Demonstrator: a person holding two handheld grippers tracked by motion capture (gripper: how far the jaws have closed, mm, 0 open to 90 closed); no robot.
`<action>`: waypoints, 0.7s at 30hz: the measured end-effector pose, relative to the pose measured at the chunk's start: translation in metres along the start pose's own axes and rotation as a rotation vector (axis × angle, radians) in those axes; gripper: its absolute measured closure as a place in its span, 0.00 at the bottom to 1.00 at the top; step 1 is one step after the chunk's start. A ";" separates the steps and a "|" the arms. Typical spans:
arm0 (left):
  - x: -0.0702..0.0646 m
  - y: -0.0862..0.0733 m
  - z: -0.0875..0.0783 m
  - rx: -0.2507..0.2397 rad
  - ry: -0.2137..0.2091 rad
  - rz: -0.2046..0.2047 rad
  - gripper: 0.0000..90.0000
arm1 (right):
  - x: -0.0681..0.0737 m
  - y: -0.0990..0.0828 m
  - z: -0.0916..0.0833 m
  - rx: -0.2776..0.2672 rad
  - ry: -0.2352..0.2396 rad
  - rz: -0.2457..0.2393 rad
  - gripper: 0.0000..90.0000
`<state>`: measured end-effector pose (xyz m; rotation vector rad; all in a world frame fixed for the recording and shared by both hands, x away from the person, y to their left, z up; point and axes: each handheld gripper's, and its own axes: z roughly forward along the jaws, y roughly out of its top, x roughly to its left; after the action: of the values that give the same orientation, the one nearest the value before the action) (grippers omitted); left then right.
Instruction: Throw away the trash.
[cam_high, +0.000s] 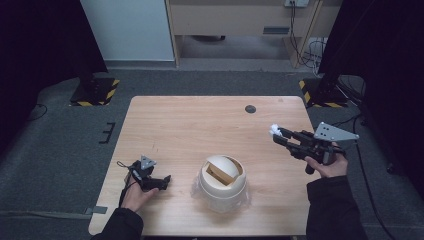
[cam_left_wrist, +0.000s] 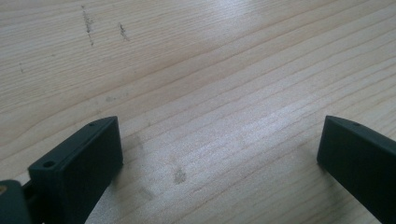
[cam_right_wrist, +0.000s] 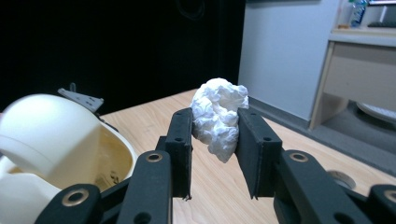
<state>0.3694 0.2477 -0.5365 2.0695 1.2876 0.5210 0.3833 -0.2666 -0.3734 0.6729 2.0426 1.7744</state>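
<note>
A crumpled white paper ball (cam_right_wrist: 218, 115) is pinched between the two black jaws of my right gripper (cam_right_wrist: 215, 140), held up in the air above the table's right side. From above, the same paper ball (cam_high: 275, 130) shows at the tip of the right gripper (cam_high: 281, 136). A cream domed bin with a swing lid (cam_high: 223, 181) stands near the table's front middle, on a clear plastic sheet. My left gripper (cam_high: 164, 180) rests low at the front left, pointing toward the bin. Its jaws stand wide apart over bare wood in the left gripper view (cam_left_wrist: 219, 154).
The wooden table (cam_high: 200, 125) has a dark round cable hole (cam_high: 250, 109) near its back edge. Black stands with yellow-striped bases (cam_high: 95, 90) sit on the floor behind both back corners. Cables trail on the right.
</note>
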 end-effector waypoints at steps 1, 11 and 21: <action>0.000 0.000 0.000 0.000 0.000 0.000 0.00 | 0.001 0.001 0.000 -0.004 0.005 -0.003 0.75; 0.000 0.000 0.000 0.000 0.000 0.000 0.00 | 0.016 0.008 0.013 -0.011 0.099 -0.010 0.75; 0.000 0.000 0.000 0.000 0.000 0.000 0.00 | 0.029 0.002 0.032 0.043 0.193 -0.011 0.75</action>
<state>0.3694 0.2477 -0.5365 2.0697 1.2875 0.5212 0.3773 -0.2242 -0.3755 0.5193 2.2107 1.8575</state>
